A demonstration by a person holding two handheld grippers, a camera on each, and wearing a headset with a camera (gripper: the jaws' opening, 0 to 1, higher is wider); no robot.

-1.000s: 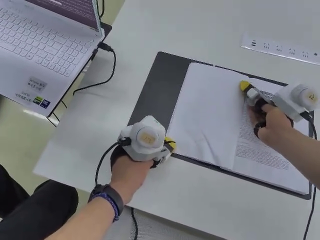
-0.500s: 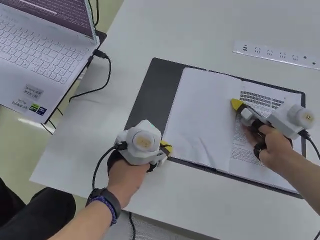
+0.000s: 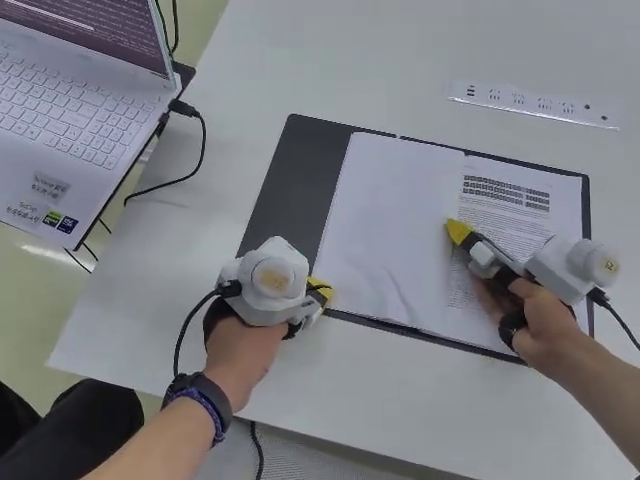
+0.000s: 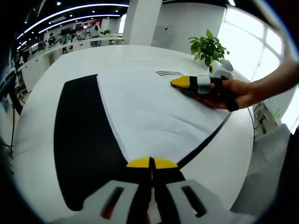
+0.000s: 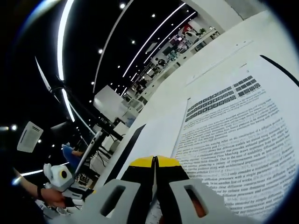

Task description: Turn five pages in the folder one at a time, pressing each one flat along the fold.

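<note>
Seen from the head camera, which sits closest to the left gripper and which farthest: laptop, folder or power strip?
1. Folder, right beside the left gripper.
2. Laptop, off to the upper left.
3. Power strip, at the table's far side, upper right.

The left gripper (image 4: 152, 163) rises from the bottom edge with both yellow-tipped jaws pressed together, no gap between them. The tips lie at the near edge of the open folder (image 4: 79, 135), where its black inner cover meets the lower corner of the white page (image 4: 149, 109). The page lies spread, blank side up, with faint creases. The right gripper (image 4: 181, 82) enters from the right, held in a hand (image 4: 233, 92), its yellow tips together on the far part of the page. The folder lies on a white table (image 4: 224, 154). A potted plant (image 4: 208, 45) stands beyond the hand
</note>
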